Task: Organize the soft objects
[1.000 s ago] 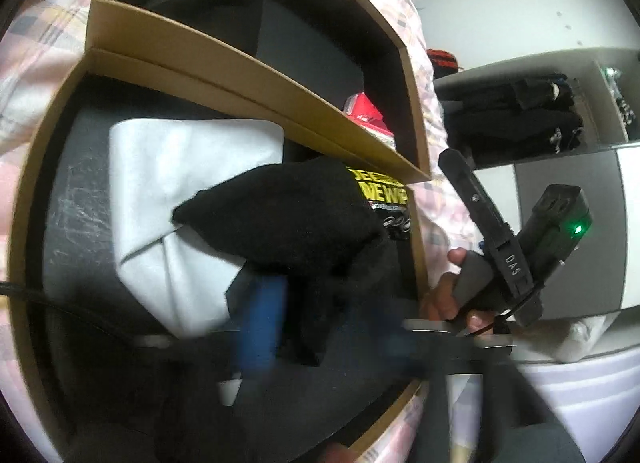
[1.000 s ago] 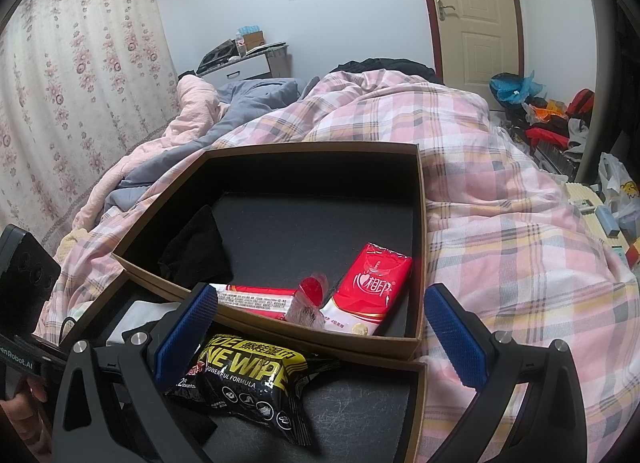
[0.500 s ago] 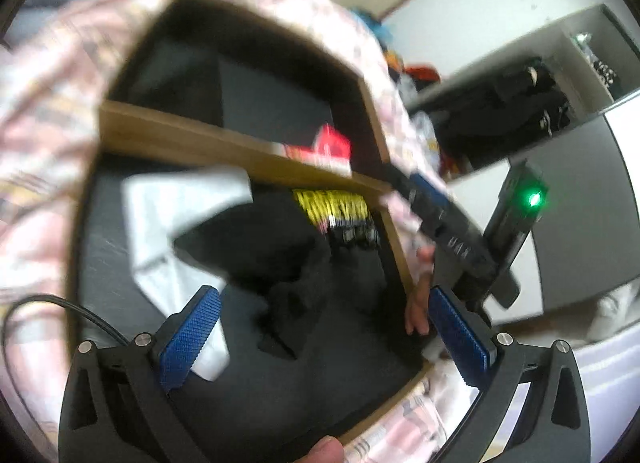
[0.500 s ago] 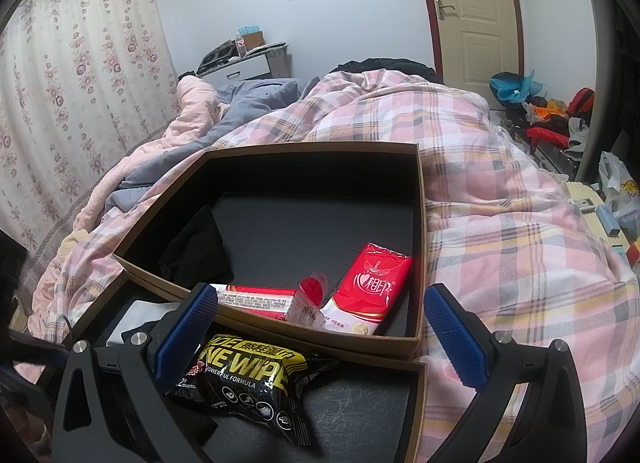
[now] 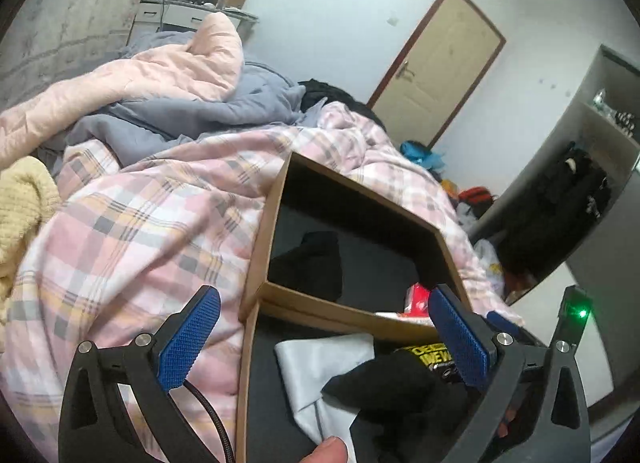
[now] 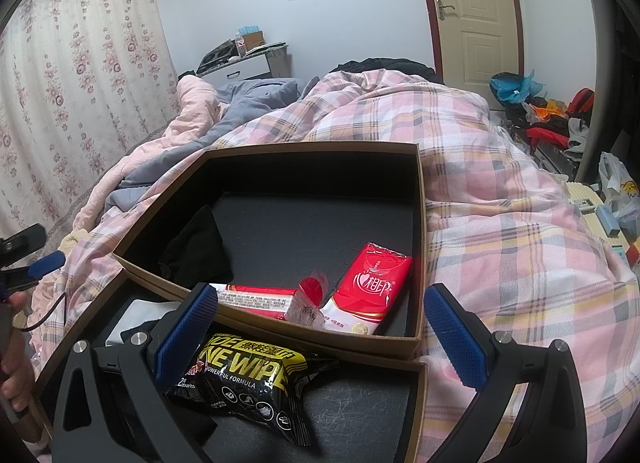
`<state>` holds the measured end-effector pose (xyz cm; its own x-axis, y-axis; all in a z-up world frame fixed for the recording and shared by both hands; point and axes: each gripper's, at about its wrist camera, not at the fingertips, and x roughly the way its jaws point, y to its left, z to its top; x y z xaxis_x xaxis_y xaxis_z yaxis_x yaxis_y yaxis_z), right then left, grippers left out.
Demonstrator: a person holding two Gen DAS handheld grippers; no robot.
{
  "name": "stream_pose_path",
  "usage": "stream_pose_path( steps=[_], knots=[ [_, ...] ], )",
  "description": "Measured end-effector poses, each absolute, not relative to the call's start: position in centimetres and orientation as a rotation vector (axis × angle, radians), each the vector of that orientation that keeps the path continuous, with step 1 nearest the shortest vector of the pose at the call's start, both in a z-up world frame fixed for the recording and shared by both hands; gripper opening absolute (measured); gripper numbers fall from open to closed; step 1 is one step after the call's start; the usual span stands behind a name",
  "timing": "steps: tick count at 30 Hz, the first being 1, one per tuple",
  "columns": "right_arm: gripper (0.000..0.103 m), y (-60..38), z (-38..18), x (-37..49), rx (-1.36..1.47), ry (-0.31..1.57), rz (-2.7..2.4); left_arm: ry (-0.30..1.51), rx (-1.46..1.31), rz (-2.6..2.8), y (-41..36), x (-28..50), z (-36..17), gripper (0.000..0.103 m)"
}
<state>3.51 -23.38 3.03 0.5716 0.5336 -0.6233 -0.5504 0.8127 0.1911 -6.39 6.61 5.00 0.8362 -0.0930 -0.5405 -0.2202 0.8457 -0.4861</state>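
Note:
Two brown boxes with black lining lie on the bed. In the near box [image 5: 243, 383] a black cloth [image 5: 392, 387] rests on a pale grey cloth [image 5: 320, 359], beside a black-and-yellow wipes pack [image 6: 244, 379]. The far box [image 6: 420, 223] holds another black cloth [image 6: 196, 251], red tissue packs [image 6: 372, 291] and a small red wrapped sweet [image 6: 310, 295]. My left gripper [image 5: 324, 303] hovers open over the boxes' shared edge, nothing between its fingers. My right gripper [image 6: 320, 295] is open above the wipes pack, holding nothing.
A pink plaid duvet [image 5: 140, 231] surrounds the boxes. A yellow blanket [image 5: 20, 215] lies at the left, with pink and grey quilts [image 5: 180, 71] behind. A cable [image 5: 212, 415] runs beside the near box. A door [image 6: 476, 15] and floor clutter [image 6: 552, 119] lie to the right.
My left gripper let go of the black cloth, which now lies in the near box, then rose and tilted up towards the bed and door. The right gripper kept still.

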Motion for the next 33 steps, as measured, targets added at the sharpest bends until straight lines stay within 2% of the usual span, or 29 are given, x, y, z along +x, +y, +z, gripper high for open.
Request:
stream_pose_path(
  steps=[5, 13, 33],
  knots=[
    [0.103, -23.4, 3.0, 3.4, -0.024, 0.724, 0.635, 0.565, -0.519, 0.026, 5.8, -6.3, 5.2, 0.103],
    [0.103, -23.5, 3.0, 3.4, -0.012, 0.728, 0.636, 0.684, -0.516, -0.01, 5.1, -4.3, 3.0, 0.103],
    [0.103, -23.5, 2.9, 3.4, -0.012, 0.738, 0.632, 0.71, -0.508, 0.056, 5.1, -4.1, 2.3, 0.103]
  ],
)
